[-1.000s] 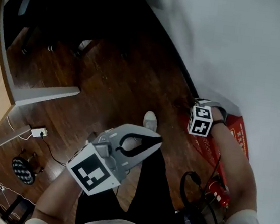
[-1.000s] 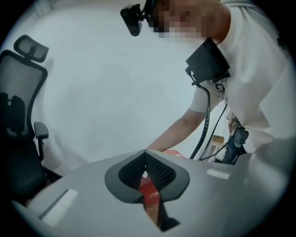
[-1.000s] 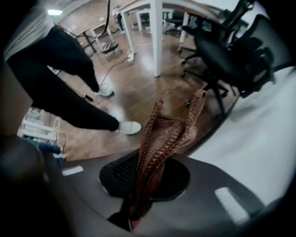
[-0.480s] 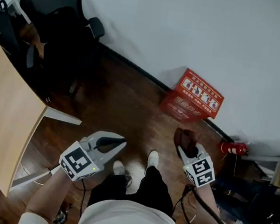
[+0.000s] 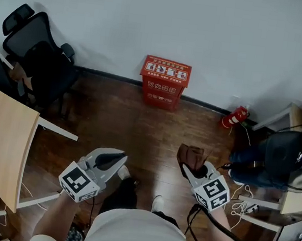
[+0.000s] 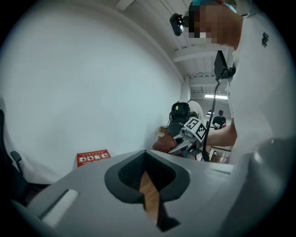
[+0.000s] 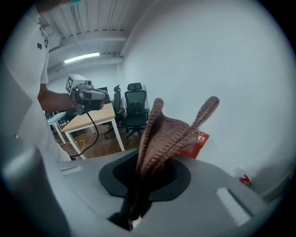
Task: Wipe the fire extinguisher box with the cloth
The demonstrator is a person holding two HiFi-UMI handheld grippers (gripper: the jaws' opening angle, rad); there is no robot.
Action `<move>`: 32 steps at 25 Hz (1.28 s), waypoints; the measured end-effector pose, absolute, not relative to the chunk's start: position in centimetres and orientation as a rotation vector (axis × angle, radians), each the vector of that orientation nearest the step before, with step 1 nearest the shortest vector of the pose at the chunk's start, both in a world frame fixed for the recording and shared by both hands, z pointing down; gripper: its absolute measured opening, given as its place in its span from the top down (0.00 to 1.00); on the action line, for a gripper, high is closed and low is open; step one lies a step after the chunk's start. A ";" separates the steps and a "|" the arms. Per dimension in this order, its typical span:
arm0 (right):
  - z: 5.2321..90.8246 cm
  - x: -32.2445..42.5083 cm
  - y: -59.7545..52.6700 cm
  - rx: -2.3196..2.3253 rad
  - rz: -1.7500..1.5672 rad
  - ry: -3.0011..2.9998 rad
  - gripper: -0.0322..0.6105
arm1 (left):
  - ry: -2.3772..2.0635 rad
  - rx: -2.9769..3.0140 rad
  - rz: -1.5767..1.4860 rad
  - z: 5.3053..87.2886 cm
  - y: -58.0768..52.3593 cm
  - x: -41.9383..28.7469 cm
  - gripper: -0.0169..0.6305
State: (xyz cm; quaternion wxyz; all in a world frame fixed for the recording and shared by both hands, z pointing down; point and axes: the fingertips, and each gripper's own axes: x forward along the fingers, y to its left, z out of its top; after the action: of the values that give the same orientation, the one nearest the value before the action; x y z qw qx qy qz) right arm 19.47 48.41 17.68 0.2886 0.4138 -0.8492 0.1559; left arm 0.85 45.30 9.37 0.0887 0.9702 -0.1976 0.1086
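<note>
Head view, looking steeply down. The fire extinguisher box (image 5: pixel 164 83), red with white panels of print on its lid and front, stands on the dark wooden floor (image 5: pixel 118 124) at the floor's far edge, touching the white wall (image 5: pixel 205 31). It is well apart from both grippers.

The right gripper (image 5: pixel 194 169) is held low over the floor's near right part. Its fingers are clenched on a brown knitted cloth (image 5: pixel 191 156), whose folds rise free above the fingertips. In the right gripper view the cloth (image 7: pixel 171 132) fills the gap between the fingers of the right gripper (image 7: pixel 148 166), and the box (image 7: pixel 196 142) shows partly behind it.

The left gripper (image 5: pixel 114 159) is held over the near left part of the floor, its fingers clenched together with nothing between them. In the left gripper view only a sliver of floor shows through the left gripper (image 6: pixel 147 159), with the box (image 6: pixel 93 157) far off at the wall.

A red fire extinguisher (image 5: pixel 234 117) lies on the floor right of the box, near the wall. A black office chair (image 5: pixel 39 54) stands at the far left corner, and a light wooden tabletop (image 5: pixel 0 148) lies along the left edge.
</note>
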 end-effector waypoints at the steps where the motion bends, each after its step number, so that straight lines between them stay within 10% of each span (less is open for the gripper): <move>1: 17.5 20.2 50.3 1.104 0.417 -2.273 0.87 | -0.572 2.887 0.317 8.9 47.2 2.1 0.97; 12: 14.5 20.1 65.0 1.148 0.376 -2.366 0.87 | -0.384 2.980 0.310 5.2 59.2 7.3 0.97; 32: 9.7 4.5 66.9 1.344 0.244 -2.338 0.87 | -0.352 2.980 0.270 6.5 62.0 -9.9 0.97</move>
State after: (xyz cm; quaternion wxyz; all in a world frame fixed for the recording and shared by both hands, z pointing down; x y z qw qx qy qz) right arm 4.50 66.90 9.65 0.2151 0.4848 -0.8432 0.0882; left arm -9.85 62.00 6.50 0.0643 0.9871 -0.1164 0.0895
